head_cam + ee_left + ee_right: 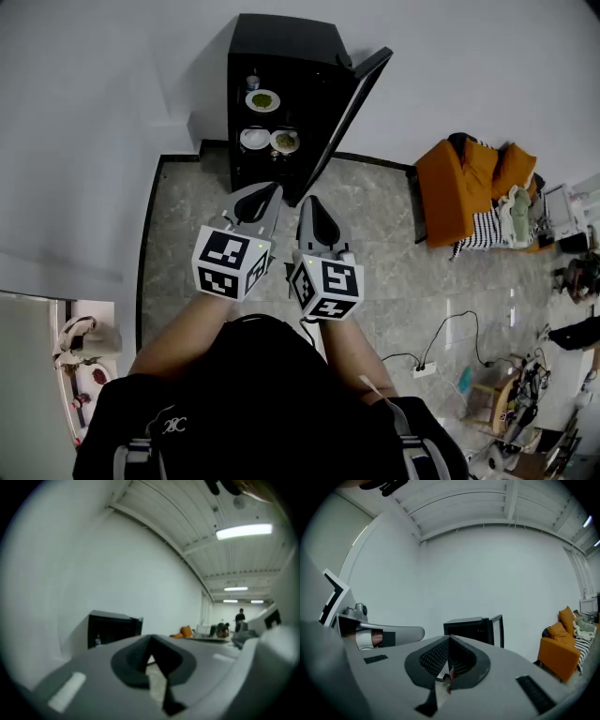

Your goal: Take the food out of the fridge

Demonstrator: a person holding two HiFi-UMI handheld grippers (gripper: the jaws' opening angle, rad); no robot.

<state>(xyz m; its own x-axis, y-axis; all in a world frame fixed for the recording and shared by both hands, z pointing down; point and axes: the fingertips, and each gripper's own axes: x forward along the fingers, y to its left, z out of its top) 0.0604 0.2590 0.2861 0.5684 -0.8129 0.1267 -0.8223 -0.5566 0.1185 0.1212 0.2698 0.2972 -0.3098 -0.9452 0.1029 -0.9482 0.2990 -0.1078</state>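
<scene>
1. The left tongs (271, 194) and right tongs (308, 202) sit side by side at the centre of the head view. Both are pressed together and pinch nothing.
2. The black fridge (281, 47) stands at 12 o'clock from them against the wall, well apart, with its door (349, 108) open toward 1 o'clock.
3. The food is inside the fridge: a plate of greens (263, 100) on the upper shelf, and a white plate (254, 138) and another dish (285, 142) on the shelf below.
4. An orange sofa (469, 183) lies at 3 o'clock.
</scene>
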